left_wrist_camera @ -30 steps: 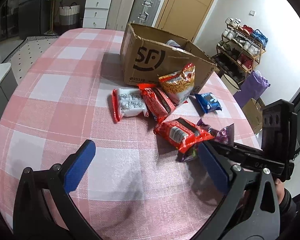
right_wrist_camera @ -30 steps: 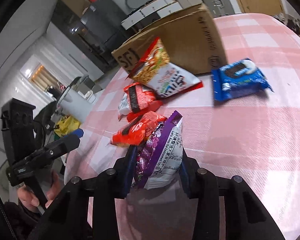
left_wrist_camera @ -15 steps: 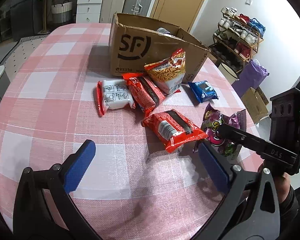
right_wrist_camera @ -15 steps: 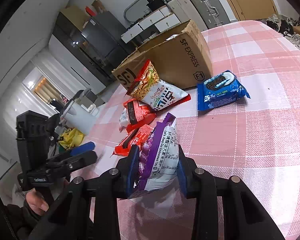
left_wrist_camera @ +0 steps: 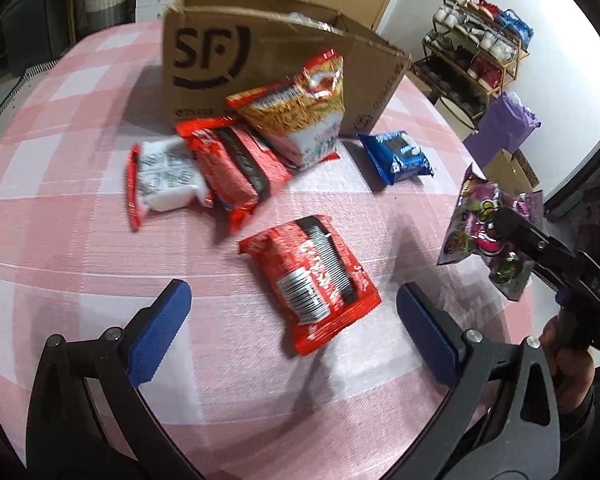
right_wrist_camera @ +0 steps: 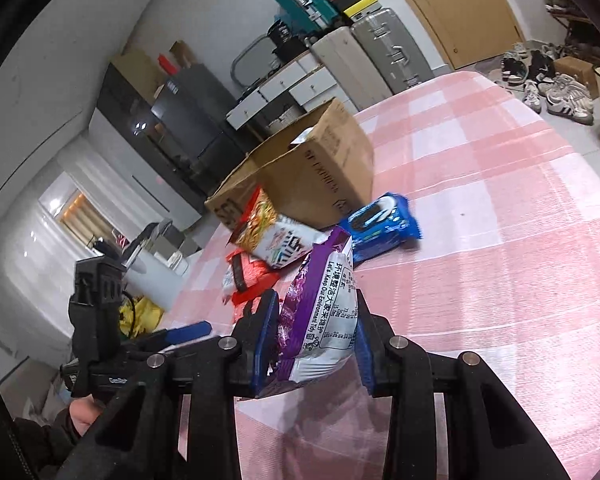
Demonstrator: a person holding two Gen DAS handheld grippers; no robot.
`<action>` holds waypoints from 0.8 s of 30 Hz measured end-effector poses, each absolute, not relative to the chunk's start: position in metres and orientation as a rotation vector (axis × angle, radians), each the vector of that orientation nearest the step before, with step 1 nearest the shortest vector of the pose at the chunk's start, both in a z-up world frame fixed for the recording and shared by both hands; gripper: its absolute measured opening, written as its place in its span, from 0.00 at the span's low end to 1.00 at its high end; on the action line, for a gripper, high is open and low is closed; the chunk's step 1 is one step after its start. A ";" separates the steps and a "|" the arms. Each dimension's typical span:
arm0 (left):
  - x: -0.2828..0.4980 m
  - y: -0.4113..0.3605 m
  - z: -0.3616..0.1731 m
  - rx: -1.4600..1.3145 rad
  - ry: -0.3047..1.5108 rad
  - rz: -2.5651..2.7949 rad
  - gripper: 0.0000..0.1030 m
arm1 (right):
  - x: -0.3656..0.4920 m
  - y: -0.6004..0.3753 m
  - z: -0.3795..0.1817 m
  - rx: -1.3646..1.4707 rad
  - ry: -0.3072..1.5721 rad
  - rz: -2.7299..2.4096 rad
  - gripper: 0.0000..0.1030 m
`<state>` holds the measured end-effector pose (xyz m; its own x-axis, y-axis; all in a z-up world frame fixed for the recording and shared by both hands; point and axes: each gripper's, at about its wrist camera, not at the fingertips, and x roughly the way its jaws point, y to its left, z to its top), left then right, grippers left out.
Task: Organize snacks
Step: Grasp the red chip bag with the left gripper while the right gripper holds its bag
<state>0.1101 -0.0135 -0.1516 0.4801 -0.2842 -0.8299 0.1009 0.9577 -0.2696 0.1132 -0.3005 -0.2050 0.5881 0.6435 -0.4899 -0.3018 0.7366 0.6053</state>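
Gripping purple snack bag (right_wrist_camera: 320, 312) between right jaws.

Right gripper (right_wrist_camera: 314, 340) is clamped on a purple snack packet (right_wrist_camera: 320, 312), held off the pink checked tablecloth (right_wrist_camera: 500, 280). Beyond it lie a blue cookie packet (right_wrist_camera: 380, 226), a noodle bag (right_wrist_camera: 274, 238) and a red packet (right_wrist_camera: 248, 276) near the open cardboard box (right_wrist_camera: 308, 172). Left gripper (right_wrist_camera: 180, 334) is visible at left, its jaw state unclear.

Even indoor light, soft shadows, slight motion blur, strong fisheye bending and dark vignette at edges.
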 end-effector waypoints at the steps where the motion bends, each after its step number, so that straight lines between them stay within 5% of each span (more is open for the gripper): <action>1: 0.113 -0.017 -0.153 -0.193 1.051 -0.236 0.99 | 0.113 -0.302 -0.205 0.503 0.757 0.578 0.34; 17: 0.154 -0.056 -0.173 -0.077 1.082 -0.029 0.98 | 0.113 -0.308 -0.213 0.525 0.759 0.595 0.34; 22: 0.162 -0.081 -0.180 -0.015 1.067 -0.010 0.92 | 0.114 -0.309 -0.218 0.537 0.762 0.600 0.34; 24: 0.164 -0.085 -0.178 -0.010 1.057 -0.019 0.82 | 0.115 -0.309 -0.221 0.539 0.766 0.602 0.34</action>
